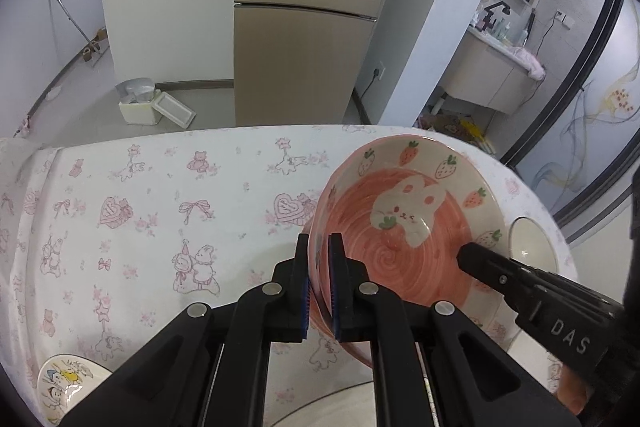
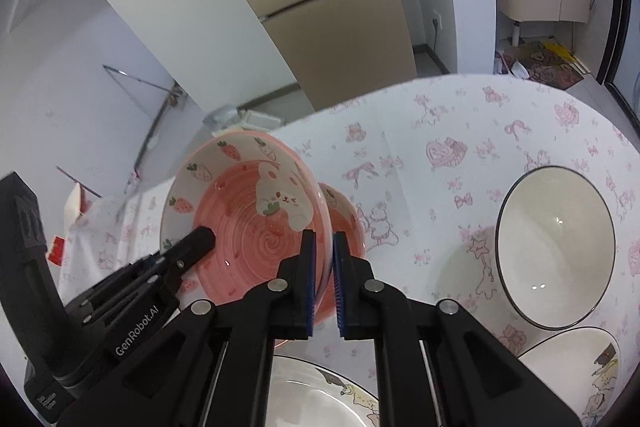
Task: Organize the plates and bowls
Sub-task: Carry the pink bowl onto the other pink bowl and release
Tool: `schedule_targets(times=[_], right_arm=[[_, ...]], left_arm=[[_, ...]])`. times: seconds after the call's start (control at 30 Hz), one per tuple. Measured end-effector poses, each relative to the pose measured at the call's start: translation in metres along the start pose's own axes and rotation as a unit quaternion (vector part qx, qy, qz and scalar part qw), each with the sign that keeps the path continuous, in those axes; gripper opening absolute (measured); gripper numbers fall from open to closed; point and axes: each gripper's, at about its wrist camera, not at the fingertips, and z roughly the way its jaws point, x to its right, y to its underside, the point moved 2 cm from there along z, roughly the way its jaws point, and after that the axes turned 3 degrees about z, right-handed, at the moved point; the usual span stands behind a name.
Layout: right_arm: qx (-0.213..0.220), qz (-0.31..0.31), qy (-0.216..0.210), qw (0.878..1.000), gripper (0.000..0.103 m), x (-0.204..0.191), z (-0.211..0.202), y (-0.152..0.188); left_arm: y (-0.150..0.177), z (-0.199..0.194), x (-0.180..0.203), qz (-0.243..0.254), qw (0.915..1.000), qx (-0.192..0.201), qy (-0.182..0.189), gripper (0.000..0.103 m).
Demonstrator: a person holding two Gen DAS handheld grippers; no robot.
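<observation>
A pink bowl (image 1: 400,247) with a white rabbit and strawberries painted inside hangs over the table, held on both sides. My left gripper (image 1: 319,243) is shut on its left rim, the blue pads pressing either side of the wall. My right gripper (image 2: 323,239) is shut on the opposite rim of the same bowl (image 2: 248,227). Each gripper also shows in the other's view: the right gripper (image 1: 466,253) comes in from the right, and the left gripper (image 2: 202,237) from the left. The bowl's inside faces both cameras.
The table carries a white cloth (image 1: 160,207) with a pink print. A white bowl with a dark rim (image 2: 556,247) stands to the right. Cartoon-printed dishes lie near the front: one (image 1: 68,383) at the left, one (image 2: 320,395) under my grippers, one (image 2: 580,375) at the right. A fridge (image 1: 304,27) stands behind.
</observation>
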Motion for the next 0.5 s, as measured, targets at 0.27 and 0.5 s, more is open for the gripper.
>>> schedule_targets(times=[0.27,0.5], right_arm=[[0.003,-0.008,0.02,1.0,0.008,-0.002,0.009,0.003],[0.002,-0.015,0.028,1.0,0.008,-0.003,0.016,0.004]], left_arm=[[0.005,0.016,-0.004,0.005,0.9999,-0.006,-0.007,0.008],[0.007,0.022,-0.006,-0.002,0.9999,-0.008,-0.01,0.008]])
